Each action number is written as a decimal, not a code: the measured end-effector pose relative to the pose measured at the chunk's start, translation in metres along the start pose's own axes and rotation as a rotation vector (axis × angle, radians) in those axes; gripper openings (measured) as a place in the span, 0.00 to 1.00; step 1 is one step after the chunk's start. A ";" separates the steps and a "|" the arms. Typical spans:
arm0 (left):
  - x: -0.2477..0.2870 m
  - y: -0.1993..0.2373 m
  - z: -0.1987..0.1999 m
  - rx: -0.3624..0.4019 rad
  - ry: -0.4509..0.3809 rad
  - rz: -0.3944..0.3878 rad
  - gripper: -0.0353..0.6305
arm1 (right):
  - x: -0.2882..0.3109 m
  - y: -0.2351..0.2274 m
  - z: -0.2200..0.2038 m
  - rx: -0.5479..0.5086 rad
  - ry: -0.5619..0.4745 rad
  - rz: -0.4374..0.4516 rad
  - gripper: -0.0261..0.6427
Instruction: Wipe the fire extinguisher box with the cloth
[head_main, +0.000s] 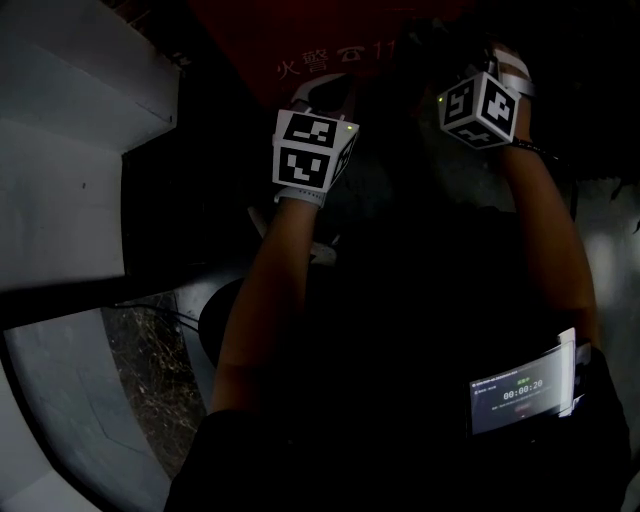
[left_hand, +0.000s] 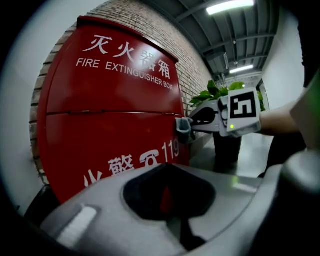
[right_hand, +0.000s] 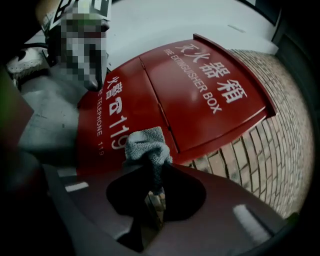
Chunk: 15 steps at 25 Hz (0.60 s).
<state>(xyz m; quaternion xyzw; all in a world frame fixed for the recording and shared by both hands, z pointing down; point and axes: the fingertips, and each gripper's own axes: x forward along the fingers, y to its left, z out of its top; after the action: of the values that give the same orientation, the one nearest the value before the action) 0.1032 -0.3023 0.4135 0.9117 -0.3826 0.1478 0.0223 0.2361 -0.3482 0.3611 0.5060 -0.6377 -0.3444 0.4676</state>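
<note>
A red fire extinguisher box (left_hand: 115, 105), lettered in white and set against a brick wall (right_hand: 265, 145), is seen being met by a grey cloth (right_hand: 145, 144) low on its front. The cloth is clamped in the right gripper (right_hand: 156, 172), whose jaws are closed tight on a bunched fold, so that the rest of the fabric spills out past the tips. In the left gripper view the cloth is shown pressed to the right-hand edge of the box front, just beside the white numerals "119"; contact with the red panel appears to be made there.

The left gripper (left_hand: 169, 172) is held lower and nearer the viewer, its jaws drawn together with nothing caught between them; only a sliver of red is glimpsed through the narrow seam. It is kept apart from the box face.

In the head view, which is very dark, both marker cubes are raised side by side before the red box, and bare forearms are seen behind them. A small lit screen (head_main: 520, 390) is worn near the right arm. A leafy plant (left_hand: 220, 92) in a dark pot is placed beyond the box, under strip lights (left_hand: 227, 7).
</note>
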 end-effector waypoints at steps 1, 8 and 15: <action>-0.001 0.000 0.000 -0.003 -0.002 0.001 0.06 | 0.000 0.000 -0.007 0.009 0.012 -0.002 0.11; -0.007 0.022 -0.015 -0.049 0.012 0.050 0.06 | -0.004 0.012 -0.018 0.052 0.026 0.017 0.11; -0.025 0.066 -0.017 -0.042 0.011 0.181 0.06 | -0.013 0.070 0.070 -0.134 -0.119 0.089 0.11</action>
<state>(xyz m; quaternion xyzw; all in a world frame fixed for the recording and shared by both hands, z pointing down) 0.0360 -0.3296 0.4176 0.8721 -0.4661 0.1459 0.0301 0.1476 -0.3209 0.3987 0.4233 -0.6617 -0.3947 0.4766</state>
